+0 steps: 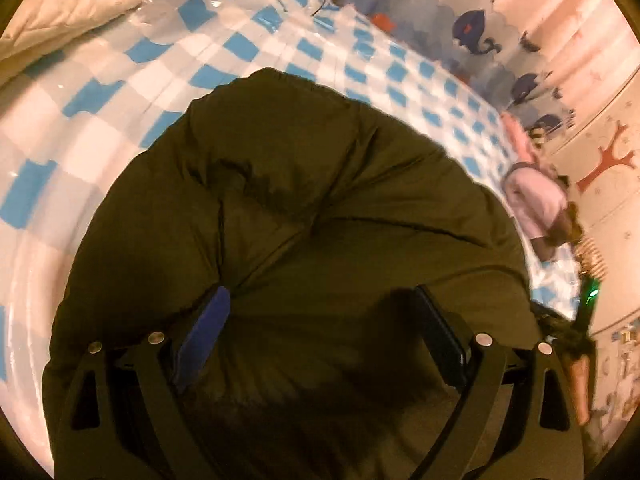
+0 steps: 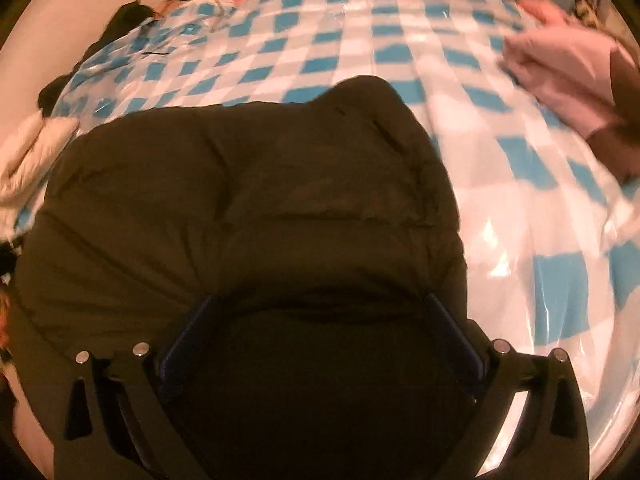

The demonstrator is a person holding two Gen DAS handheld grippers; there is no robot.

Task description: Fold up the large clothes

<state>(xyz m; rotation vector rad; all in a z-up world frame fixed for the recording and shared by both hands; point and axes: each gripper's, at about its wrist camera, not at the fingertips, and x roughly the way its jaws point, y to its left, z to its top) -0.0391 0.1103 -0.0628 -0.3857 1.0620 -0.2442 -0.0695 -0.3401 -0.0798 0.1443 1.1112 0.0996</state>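
Observation:
A dark olive padded jacket (image 1: 304, 200) lies bunched on the blue-and-white checked cover (image 1: 120, 92). In the left wrist view my left gripper (image 1: 320, 312) is open, its fingers (image 1: 208, 320) wide apart and pressed onto the jacket's near part. In the right wrist view the same jacket (image 2: 248, 184) fills the lower middle. My right gripper (image 2: 324, 312) is open too, its fingers (image 2: 452, 324) wide apart over the jacket's near edge. The fabric under both grippers is in shadow.
A white quilted garment (image 1: 68, 4) lies at the far left and shows in the right wrist view (image 2: 28, 152). A pink garment (image 2: 568, 76) lies at the cover's right edge, also in the left wrist view (image 1: 532, 200). A whale-print curtain (image 1: 472, 28) hangs beyond.

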